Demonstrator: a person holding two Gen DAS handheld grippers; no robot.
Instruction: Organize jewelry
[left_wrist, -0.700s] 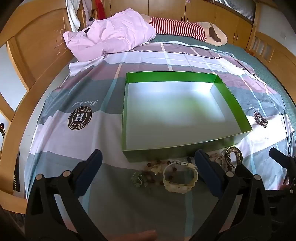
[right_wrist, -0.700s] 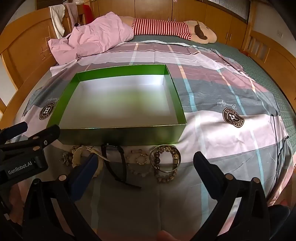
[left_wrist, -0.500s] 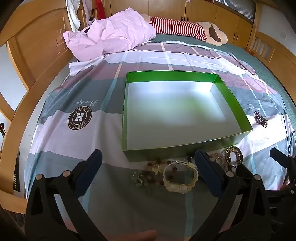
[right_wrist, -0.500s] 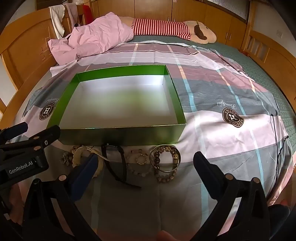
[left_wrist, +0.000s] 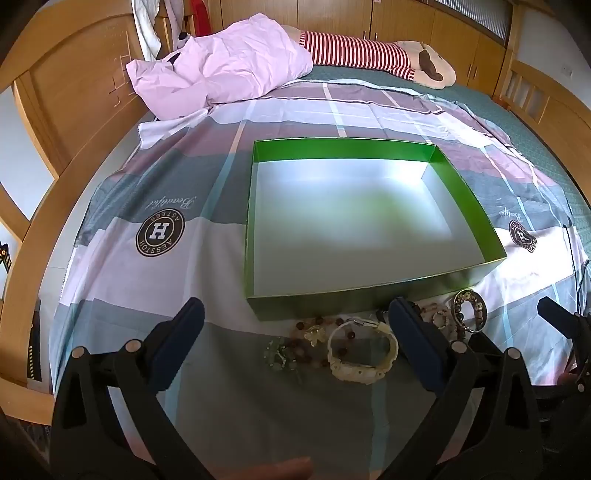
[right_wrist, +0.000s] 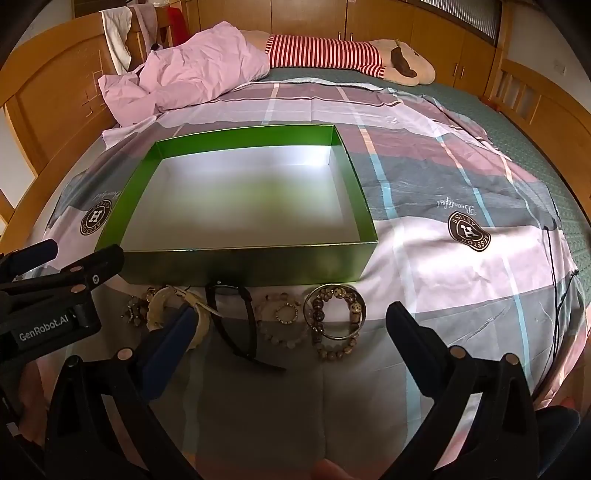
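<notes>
A green box (left_wrist: 476, 206) (right_wrist: 364, 206) with a pale empty floor lies on the bed. A row of jewelry lies along its near side: a cream watch (left_wrist: 364, 352) (right_wrist: 201, 326), green and brown bead pieces (left_wrist: 282, 352), a black band (right_wrist: 247, 325), a pale bead bracelet (right_wrist: 284, 326), and a dark bead bracelet with a metal bangle (right_wrist: 336, 314) (left_wrist: 469, 308). My left gripper (left_wrist: 293, 328) is open above the watch and beads. My right gripper (right_wrist: 288, 328) is open above the bracelets. Both are empty.
The bed has a plaid sheet (left_wrist: 147, 295) with round logos. A pink quilt (left_wrist: 221, 70) and a striped plush toy (left_wrist: 369, 55) lie at the far end. Wooden bed frames (left_wrist: 55, 147) run along the left and right sides.
</notes>
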